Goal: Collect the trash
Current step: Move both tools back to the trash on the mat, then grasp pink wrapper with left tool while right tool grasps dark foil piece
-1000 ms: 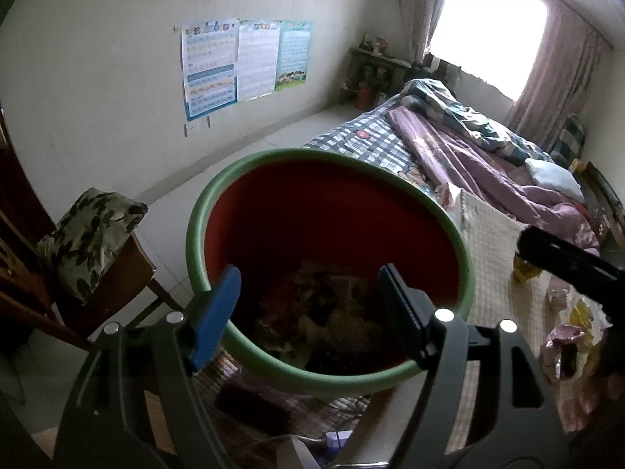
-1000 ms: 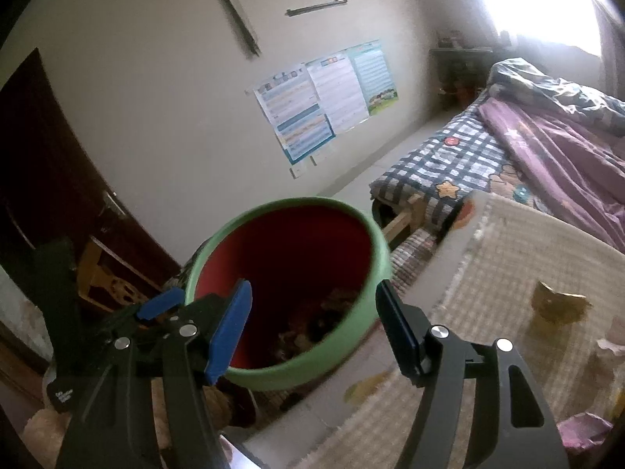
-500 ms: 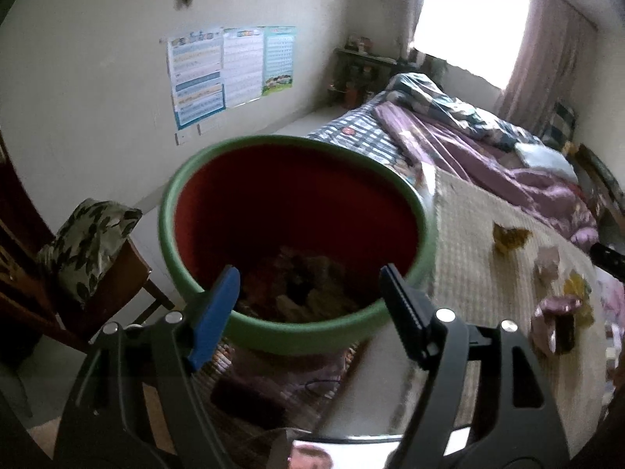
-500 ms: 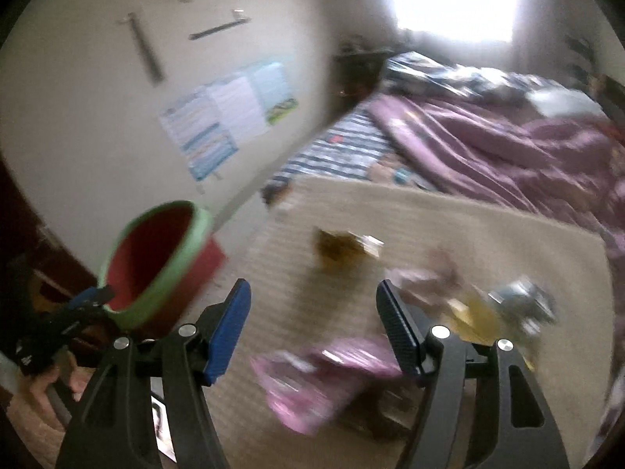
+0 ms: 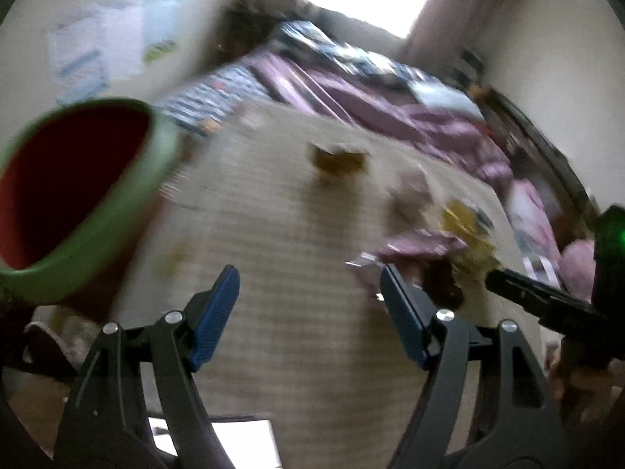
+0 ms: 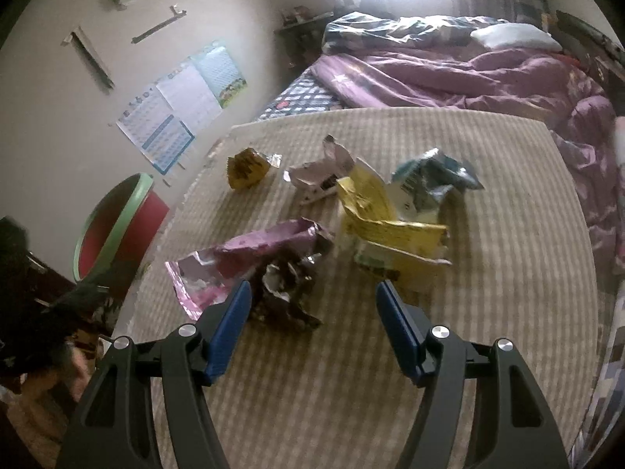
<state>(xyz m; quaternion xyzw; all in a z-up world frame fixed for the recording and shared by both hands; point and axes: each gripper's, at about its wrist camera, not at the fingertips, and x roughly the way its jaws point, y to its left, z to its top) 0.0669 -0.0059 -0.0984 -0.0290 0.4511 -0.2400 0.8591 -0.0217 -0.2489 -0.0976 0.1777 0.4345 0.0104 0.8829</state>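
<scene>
Several crumpled wrappers lie on a beige striped mat [image 6: 351,371]: a pink foil bag [image 6: 250,258], a dark wrapper [image 6: 285,293], a yellow packet [image 6: 375,219], a teal bag [image 6: 429,179], a pale wrapper [image 6: 324,172] and a small yellow wrapper [image 6: 246,168]. The red bin with a green rim [image 6: 117,226] stands off the mat's left edge. My right gripper [image 6: 312,301] hangs open just above the dark wrapper, holding nothing. In the blurred left wrist view my left gripper [image 5: 308,285] is open over bare mat [image 5: 273,234], the bin [image 5: 70,191] to its left, the pink bag [image 5: 414,246] to its right.
A bed with a purple quilt [image 6: 449,74] runs along the far side and right of the mat. Posters [image 6: 179,105] hang on the left wall. The other gripper's black body [image 5: 547,297] crosses the right of the left wrist view.
Both grippers have swung right, away from over the bin, to above the mat. The wrappers now fill the right wrist view; the bin has slid to the left edge in both.
</scene>
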